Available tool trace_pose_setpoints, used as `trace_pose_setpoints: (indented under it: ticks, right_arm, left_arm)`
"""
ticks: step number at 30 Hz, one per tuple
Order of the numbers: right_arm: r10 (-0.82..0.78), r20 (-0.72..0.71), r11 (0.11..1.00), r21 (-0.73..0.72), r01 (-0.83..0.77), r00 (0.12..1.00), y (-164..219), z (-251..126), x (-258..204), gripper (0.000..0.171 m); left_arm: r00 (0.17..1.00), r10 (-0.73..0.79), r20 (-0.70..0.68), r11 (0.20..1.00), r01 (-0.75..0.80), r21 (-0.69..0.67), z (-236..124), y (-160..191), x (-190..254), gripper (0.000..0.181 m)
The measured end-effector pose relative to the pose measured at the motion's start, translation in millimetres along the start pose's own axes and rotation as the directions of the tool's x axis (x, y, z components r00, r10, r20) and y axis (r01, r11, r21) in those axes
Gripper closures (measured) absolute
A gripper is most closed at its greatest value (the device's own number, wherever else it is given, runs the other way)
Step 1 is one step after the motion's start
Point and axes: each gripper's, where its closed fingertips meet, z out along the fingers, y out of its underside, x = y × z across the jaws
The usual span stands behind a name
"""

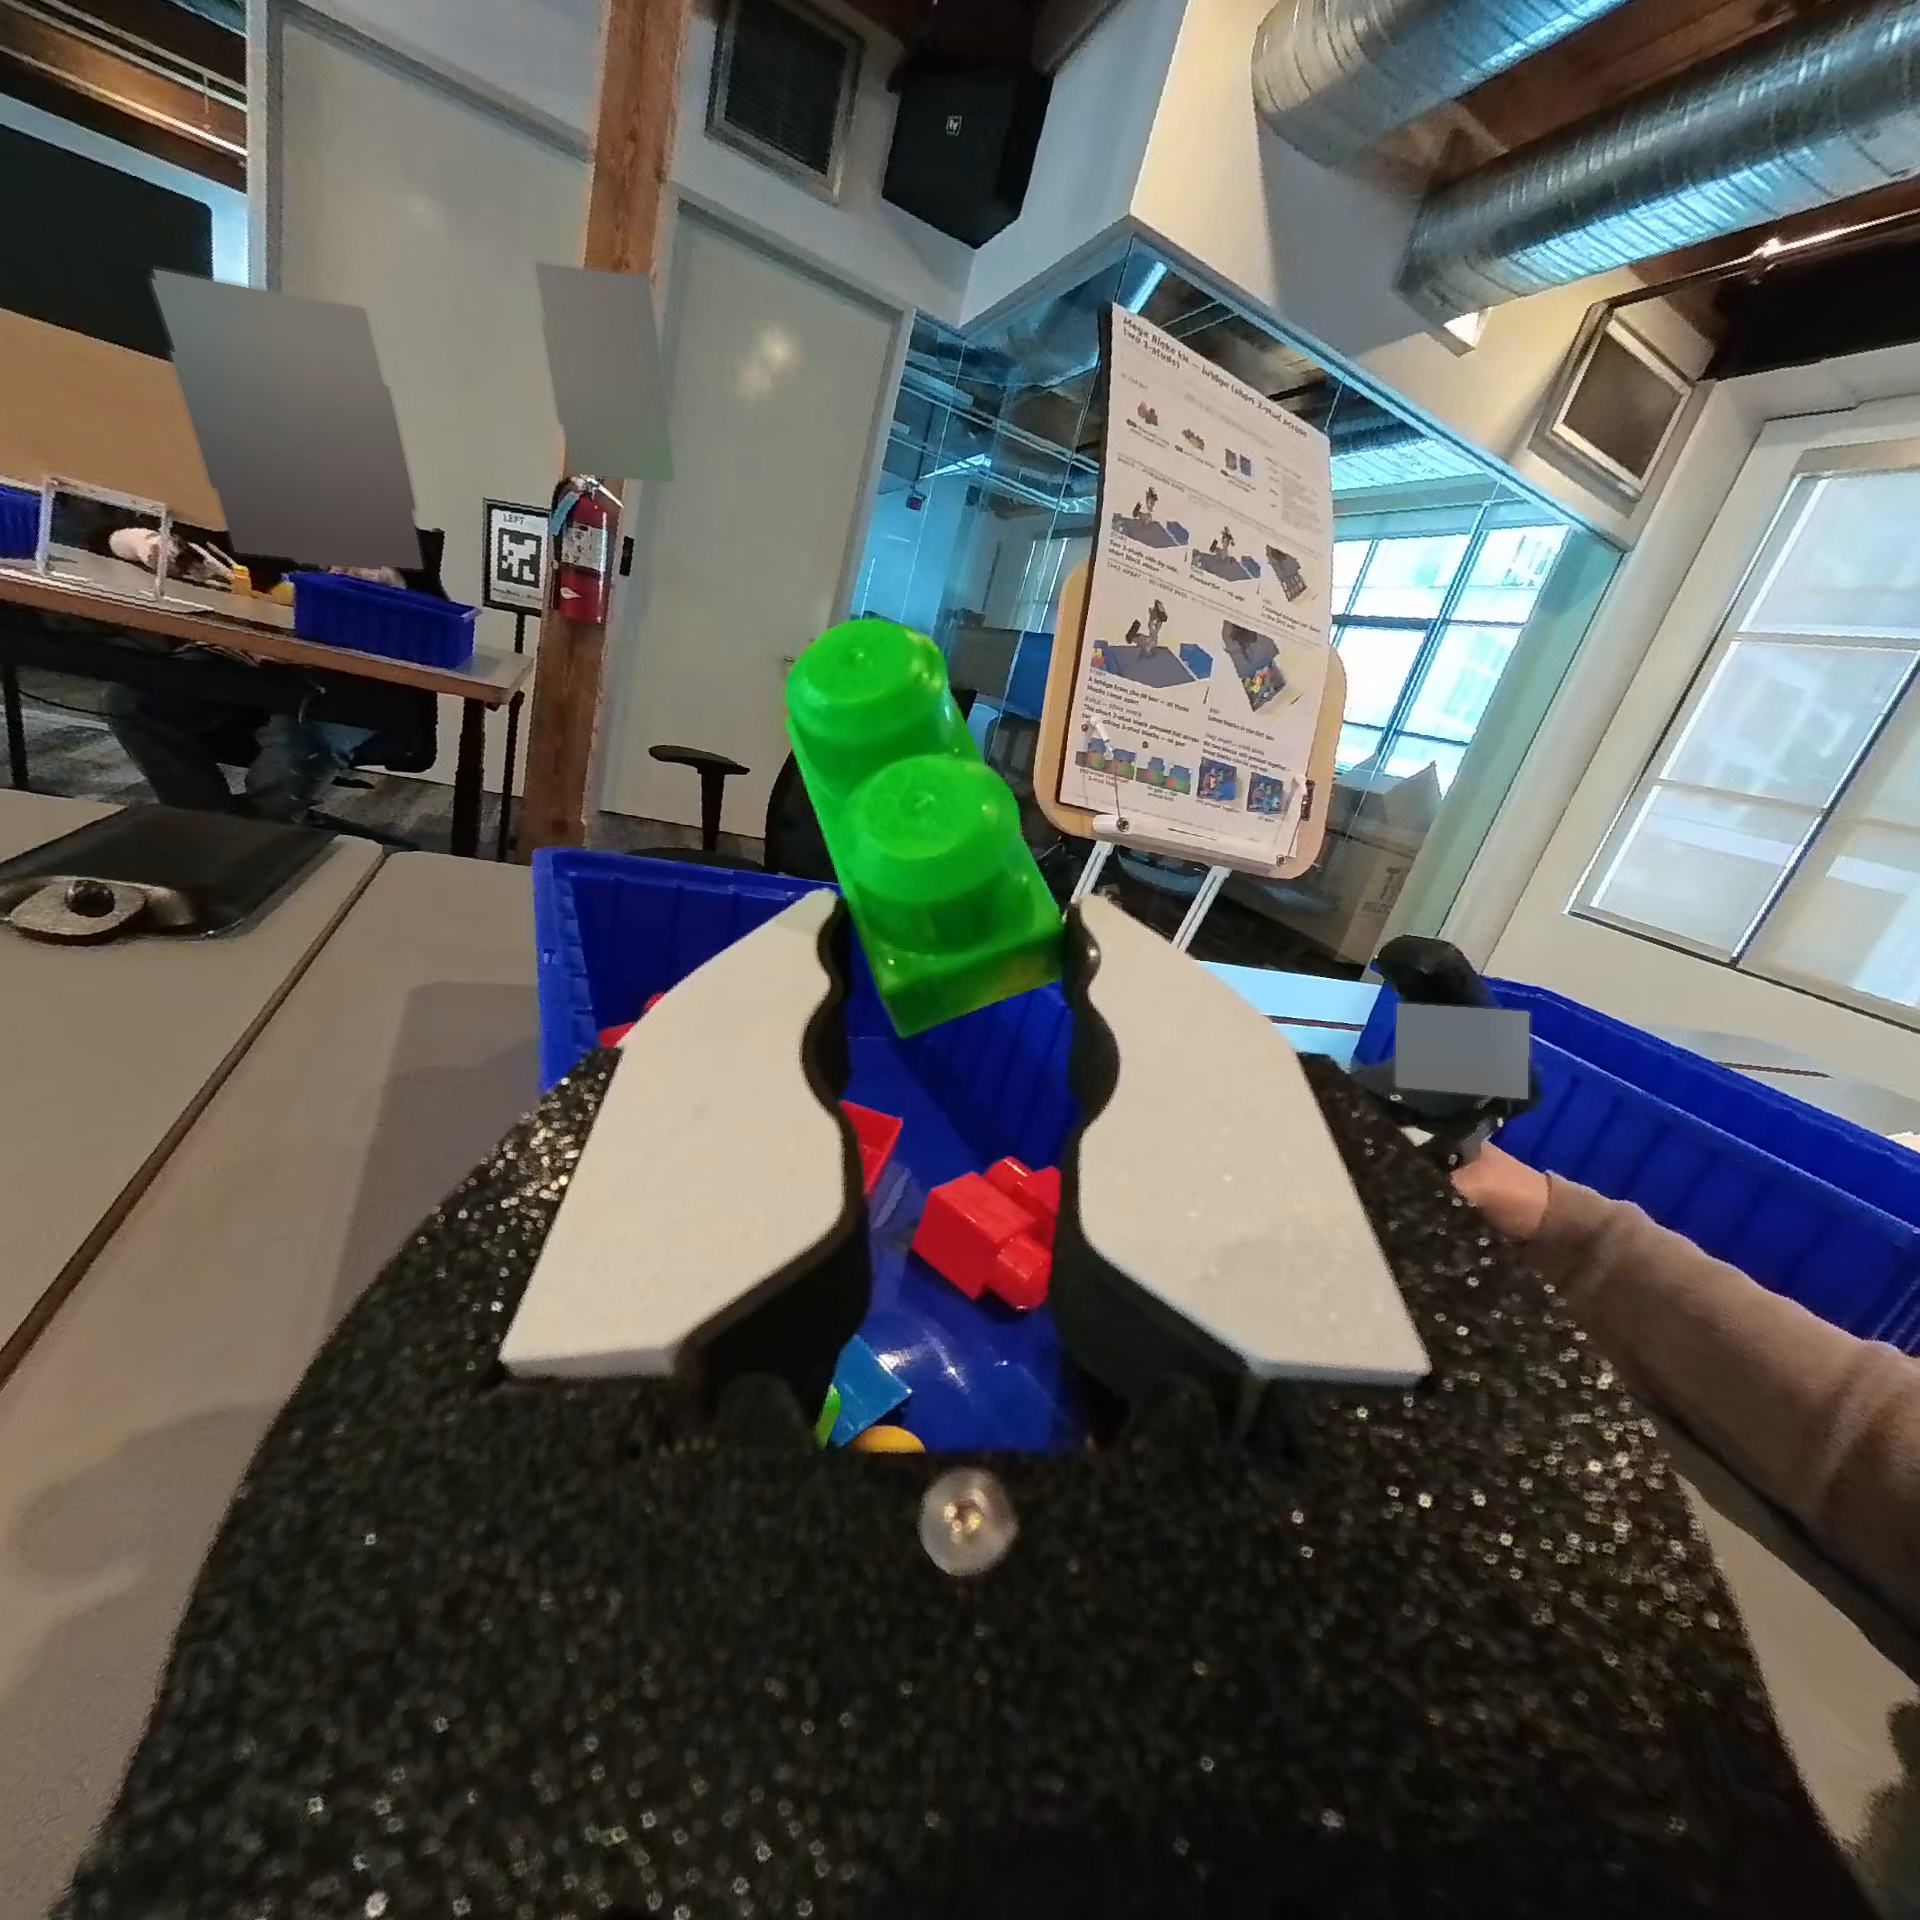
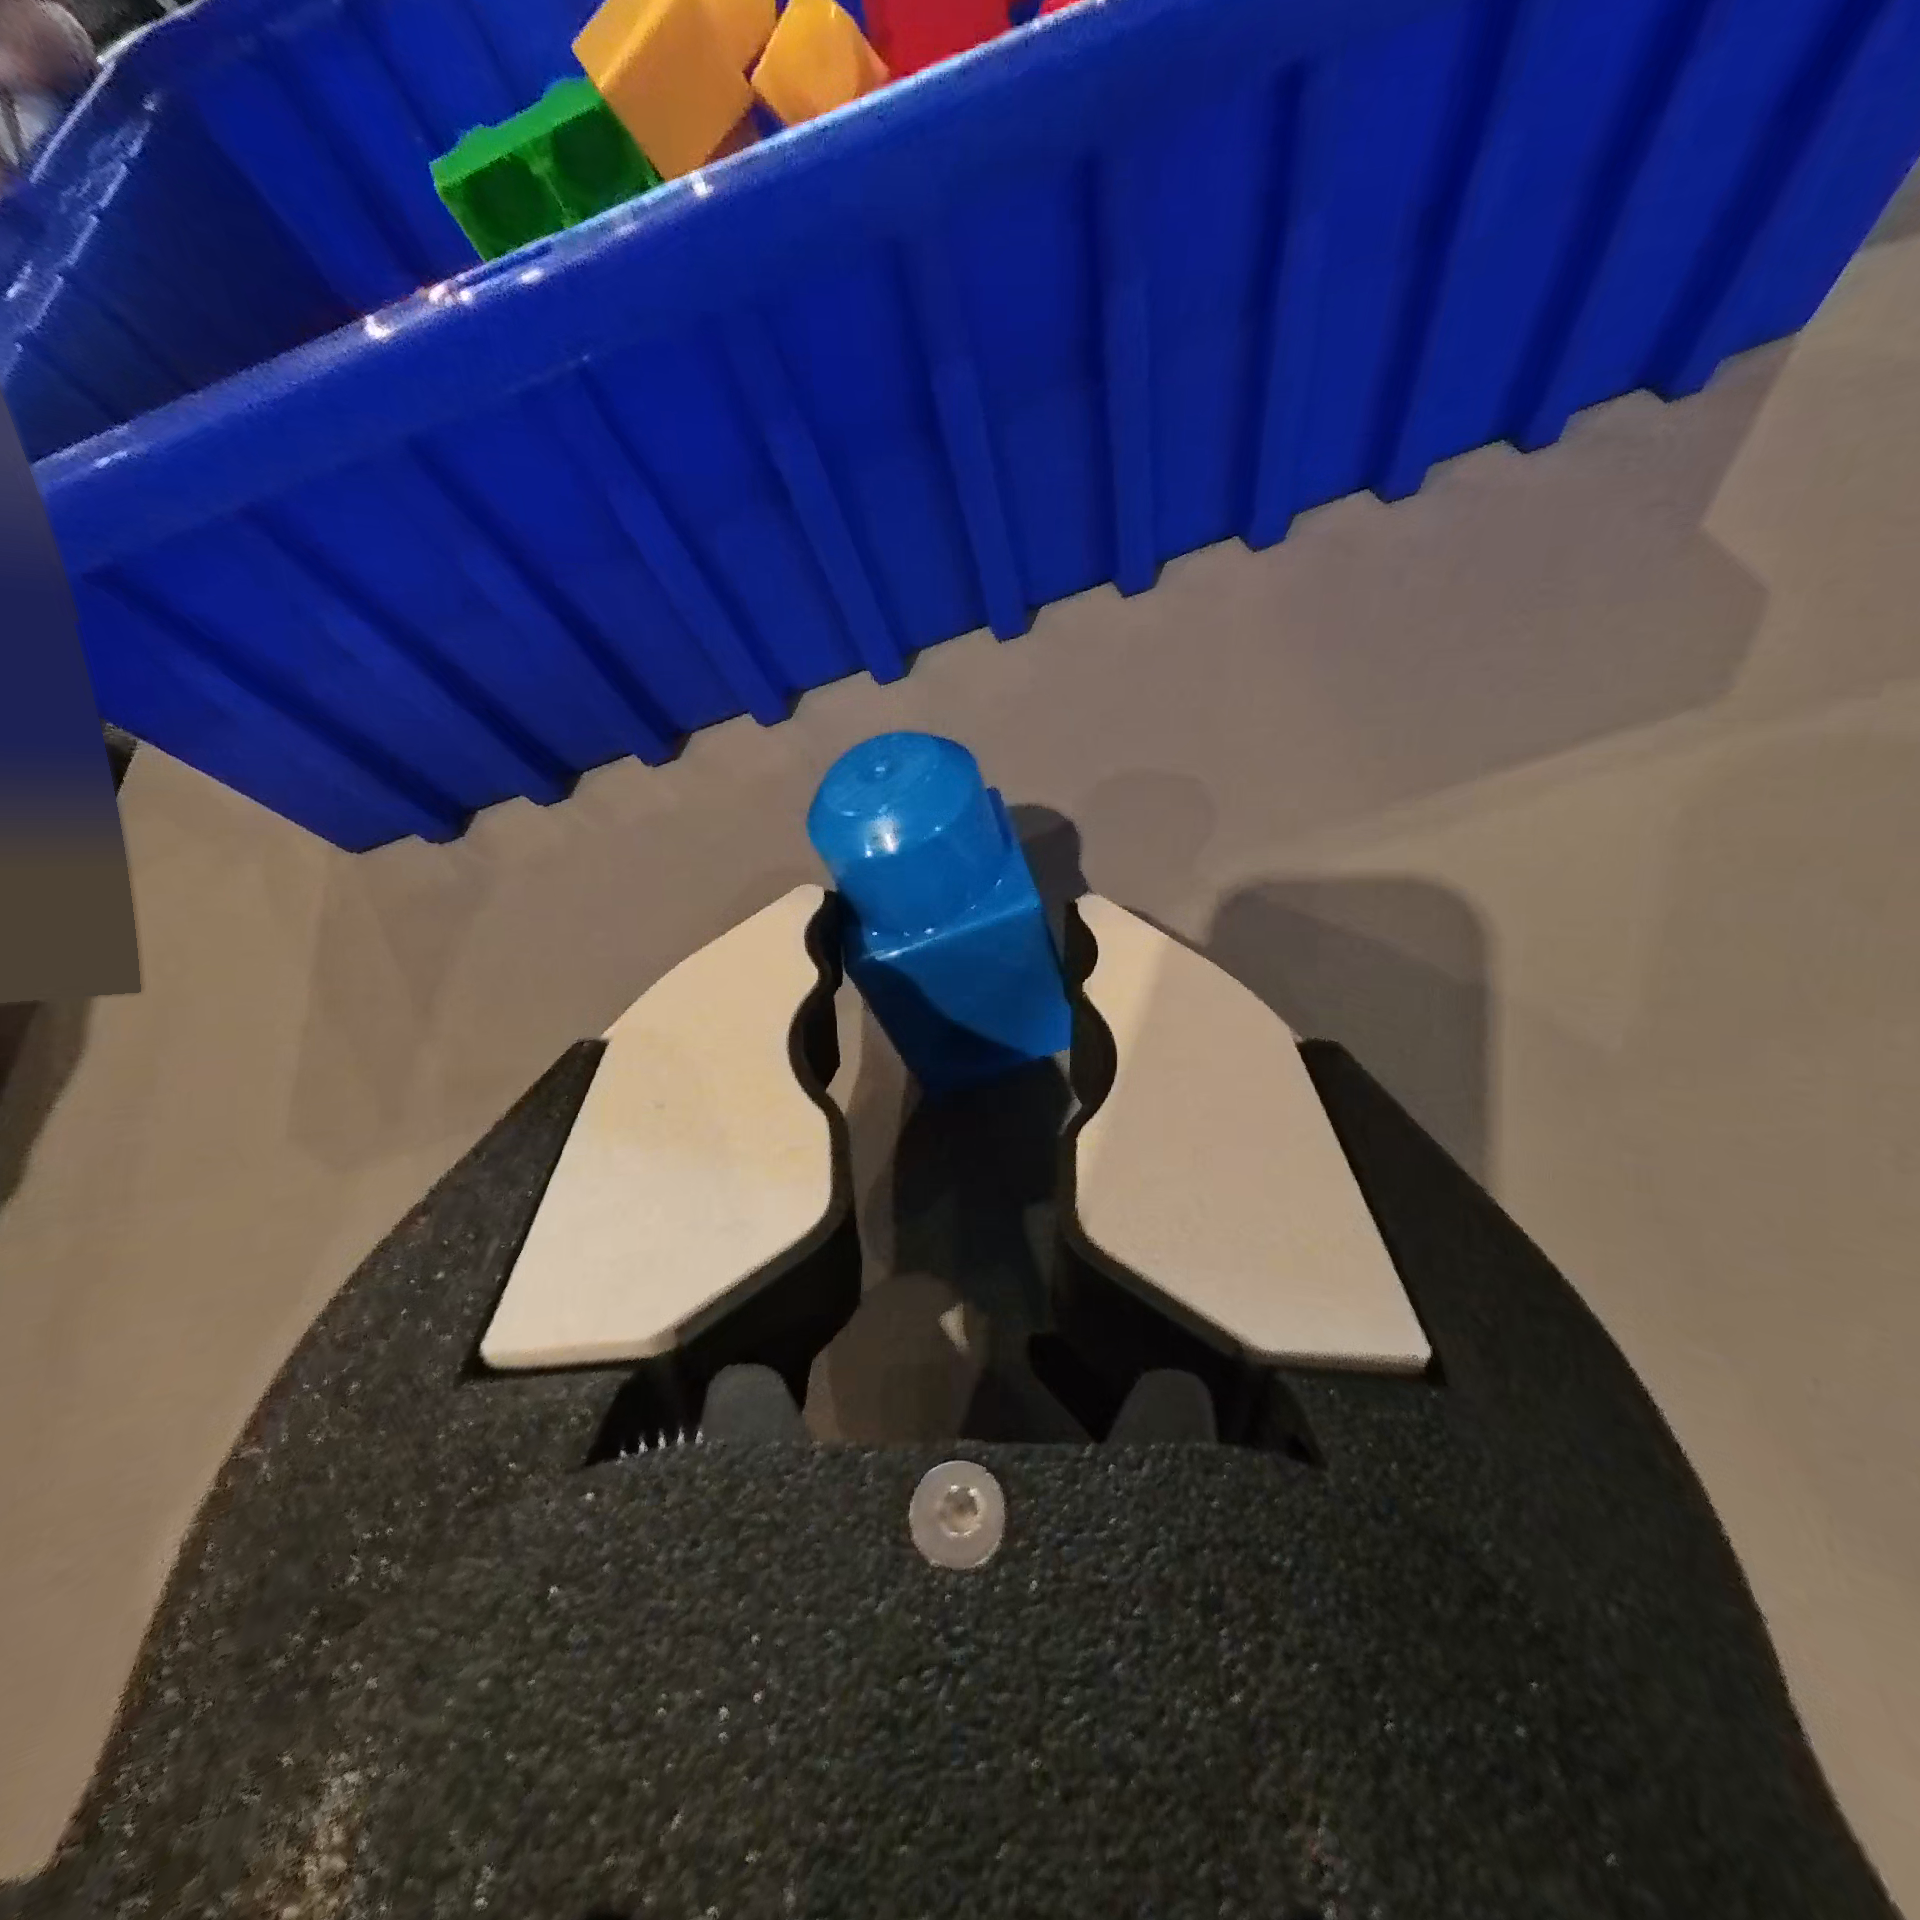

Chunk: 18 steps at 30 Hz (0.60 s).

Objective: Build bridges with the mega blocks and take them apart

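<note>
In the left wrist view my left gripper (image 1: 951,935) is shut on a green two-stud block (image 1: 914,821) and holds it tilted above a blue bin (image 1: 582,935). Red blocks (image 1: 987,1226) and a blue block (image 1: 868,1387) lie in that bin below the fingers. In the right wrist view my right gripper (image 2: 945,925) is shut on a blue one-stud block (image 2: 935,914), held just above the grey table (image 2: 1455,748) in front of a blue bin's ribbed wall (image 2: 935,436). That bin holds a green block (image 2: 530,166), orange blocks (image 2: 675,73) and a red one.
A second blue bin (image 1: 1662,1153) stands to the right in the left wrist view, with a person's sleeve (image 1: 1714,1340) and a hand reaching past it. An instruction poster on an easel (image 1: 1205,613) stands behind. A black tray (image 1: 156,873) sits at the left on the table.
</note>
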Motion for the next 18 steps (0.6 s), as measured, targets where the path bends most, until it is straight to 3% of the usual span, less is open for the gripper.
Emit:
trace_pose_setpoints:
  ticks: [2,9,14,18]
  right_arm:
    - [-0.007,0.003,1.0,-0.011,0.007,1.0,3,-1,1,0.128]
    - [-0.002,-0.001,1.0,0.014,0.002,1.0,-3,-13,0,0.086]
    - [-0.154,-0.121,0.962,0.208,0.176,0.981,-89,-44,-12,0.086]
    - [-0.324,-0.116,0.937,0.096,0.336,0.939,-154,-15,-32,0.099]
  left_arm:
    - [1.0,0.0,-0.001,1.0,0.0,-0.001,0,0,0,0.143]
    - [1.0,-0.007,-0.003,1.0,0.007,0.0,0,0,0,0.143]
    - [1.0,-0.024,-0.011,1.0,0.025,0.006,0,-1,-1,0.143]
    - [0.999,-0.043,-0.022,0.999,0.043,0.013,-1,-2,-1,0.143]
